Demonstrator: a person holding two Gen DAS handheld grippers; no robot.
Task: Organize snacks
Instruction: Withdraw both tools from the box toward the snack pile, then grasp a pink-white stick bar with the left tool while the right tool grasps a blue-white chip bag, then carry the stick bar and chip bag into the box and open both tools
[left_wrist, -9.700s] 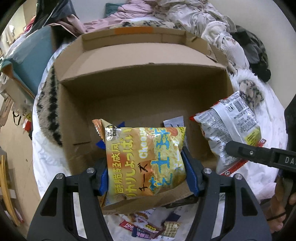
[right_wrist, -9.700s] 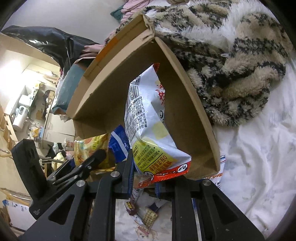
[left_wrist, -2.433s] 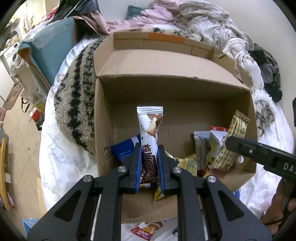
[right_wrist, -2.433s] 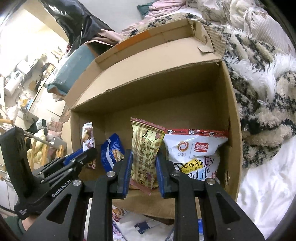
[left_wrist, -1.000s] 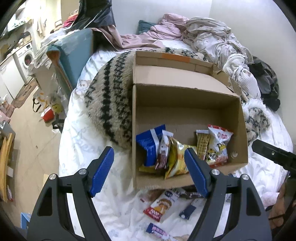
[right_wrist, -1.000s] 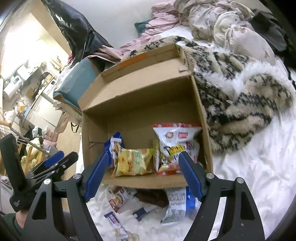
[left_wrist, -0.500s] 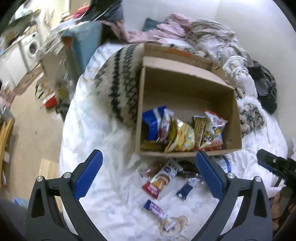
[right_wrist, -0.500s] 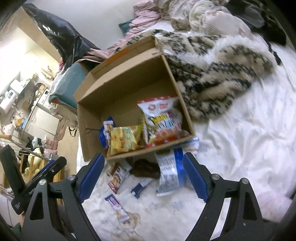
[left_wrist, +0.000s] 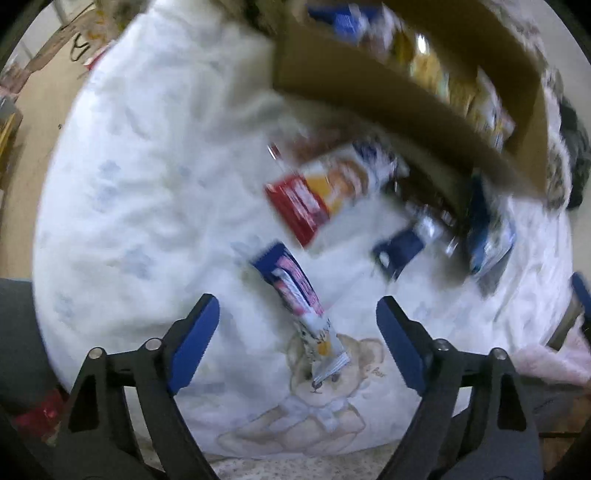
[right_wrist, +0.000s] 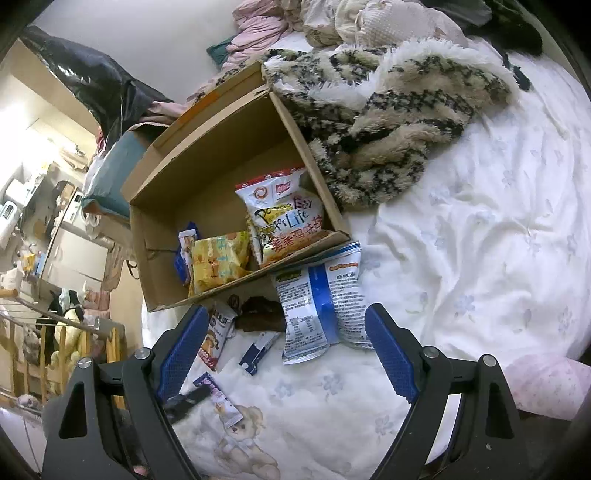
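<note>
A cardboard box (right_wrist: 221, 147) lies on its side on the white bed and holds several snack bags, among them a white bag (right_wrist: 284, 218) and a yellow bag (right_wrist: 218, 258). Loose snacks lie in front of it: a blue-and-white bag (right_wrist: 321, 299), a red-and-white pack (left_wrist: 325, 192), a small dark blue pack (left_wrist: 399, 251) and a blue-and-pink bar (left_wrist: 295, 295). My left gripper (left_wrist: 297, 339) is open and empty just above the bar. My right gripper (right_wrist: 284, 354) is open and empty, hovering near the blue-and-white bag. The left wrist view is blurred.
A fuzzy black-and-cream striped blanket (right_wrist: 388, 110) lies beside the box. Clothes (right_wrist: 332, 22) are piled at the bed's far end. The sheet has a bear print (left_wrist: 325, 387). Floor and furniture (right_wrist: 55, 221) lie off the bed's left edge.
Both grippers let go of snacks in the box, opened and pulled back. The left gripper has now dropped low over the loose snacks; the right has moved back further.
</note>
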